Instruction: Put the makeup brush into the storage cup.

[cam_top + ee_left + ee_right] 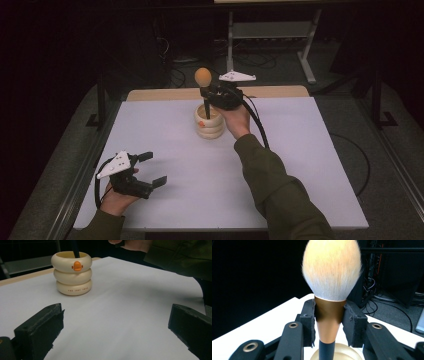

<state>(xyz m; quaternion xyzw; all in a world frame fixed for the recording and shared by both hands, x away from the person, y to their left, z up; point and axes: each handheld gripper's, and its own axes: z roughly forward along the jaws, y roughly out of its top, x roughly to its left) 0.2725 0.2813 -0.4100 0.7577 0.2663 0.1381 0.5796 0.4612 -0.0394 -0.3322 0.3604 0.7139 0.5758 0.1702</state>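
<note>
- Two grippers on the white table (pixel 300 165) in the high view. The right gripper (pixel 209 95) sits around 12 o'clock at the far edge, clamped on a makeup brush (pixel 203 80) that stands upright, bristles up, handle going down into the cream ringed holder (pixel 209 122). The left gripper (pixel 150 169) rests near 8 o'clock, jaws spread, nothing in them, well apart from the holder.
- Left gripper view: both black jaws stand wide apart over bare table. The holder (pixel 71 273) is at roughly 11 o'clock, an orange beak on its top ring, the dark brush handle (pixel 75 251) poking out. A green sleeve (pixel 180 257) hangs at 1 o'clock.
- Right gripper view: the pads (pixel 308 320) squeeze the brush's copper ferrule (pixel 329 317) from both sides, fluffy pale head (pixel 332 267) at 12 o'clock, holder rim (pixel 337 353) at 6 o'clock right below.
</note>
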